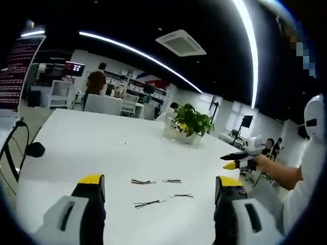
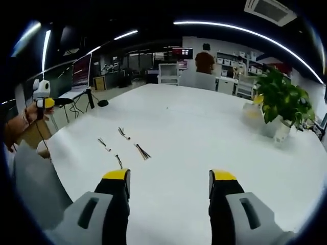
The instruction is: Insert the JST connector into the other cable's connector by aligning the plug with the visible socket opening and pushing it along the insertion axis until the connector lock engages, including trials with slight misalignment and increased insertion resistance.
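1. Four short dark cable pieces lie loose on the broad white tabletop [image 1: 92, 148]: one cable [image 1: 142, 181] and a second [image 1: 172, 181] side by side, a longer bundle [image 1: 149, 203] nearer the left gripper, a fourth [image 1: 182, 195] beside it.
2. Left gripper [image 1: 159, 190], yellow-tipped with grey bodies, hangs above the table's near edge, jaws wide apart, holding nothing.
3. Right gripper [image 2: 169, 180] has the same spread jaws, empty, over bare tabletop; the cables lie well ahead and to the left in its view.
4. Open white surface runs on to a green potted plant [image 1: 192, 121] near the far side.
5. Connector ends are too small to tell apart.
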Available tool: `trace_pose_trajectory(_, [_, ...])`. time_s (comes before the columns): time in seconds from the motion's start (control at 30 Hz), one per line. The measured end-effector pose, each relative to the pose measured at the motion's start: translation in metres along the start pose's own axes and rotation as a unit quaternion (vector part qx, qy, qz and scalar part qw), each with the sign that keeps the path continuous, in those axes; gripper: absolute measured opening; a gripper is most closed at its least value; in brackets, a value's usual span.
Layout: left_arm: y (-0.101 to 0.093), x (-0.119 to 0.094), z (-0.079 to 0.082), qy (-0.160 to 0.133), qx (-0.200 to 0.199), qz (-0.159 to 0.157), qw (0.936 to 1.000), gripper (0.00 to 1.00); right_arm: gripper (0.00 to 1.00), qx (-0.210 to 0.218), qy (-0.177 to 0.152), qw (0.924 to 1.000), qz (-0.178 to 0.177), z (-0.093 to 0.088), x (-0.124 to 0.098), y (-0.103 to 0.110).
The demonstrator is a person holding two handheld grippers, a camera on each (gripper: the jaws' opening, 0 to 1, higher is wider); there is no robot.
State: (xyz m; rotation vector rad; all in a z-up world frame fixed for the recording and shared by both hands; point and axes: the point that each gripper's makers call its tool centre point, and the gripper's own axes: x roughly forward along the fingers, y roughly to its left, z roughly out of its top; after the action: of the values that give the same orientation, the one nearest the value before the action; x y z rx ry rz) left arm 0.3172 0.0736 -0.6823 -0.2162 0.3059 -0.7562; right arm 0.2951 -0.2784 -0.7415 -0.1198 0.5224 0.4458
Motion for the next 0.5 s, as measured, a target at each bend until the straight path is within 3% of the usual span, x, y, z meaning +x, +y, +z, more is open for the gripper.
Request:
trace_pose_trajectory(0.2, [-0.002, 0.021, 0.003, -0.005, 0.02, -0.043, 0.9989, 0.8, 0.61, -0.029, 0.009, 0.9991, 0.029, 0.002, 0.02, 0.009])
trace_pose_trajectory(0.33, [0.006, 0.034, -0.005, 0.028, 0.017, -0.051, 0.9982, 0.76, 0.6, -0.035, -0.001, 0.9983, 0.046, 0.006, 0.03, 0.012])
trace_pose_trajectory(0.5, [0.007, 0.053, -0.011, 0.052, 0.054, -0.088, 0.9933, 0.77, 0.57, -0.046, -0.025, 0.9957, 0.077, 0.013, 0.045, 0.019])
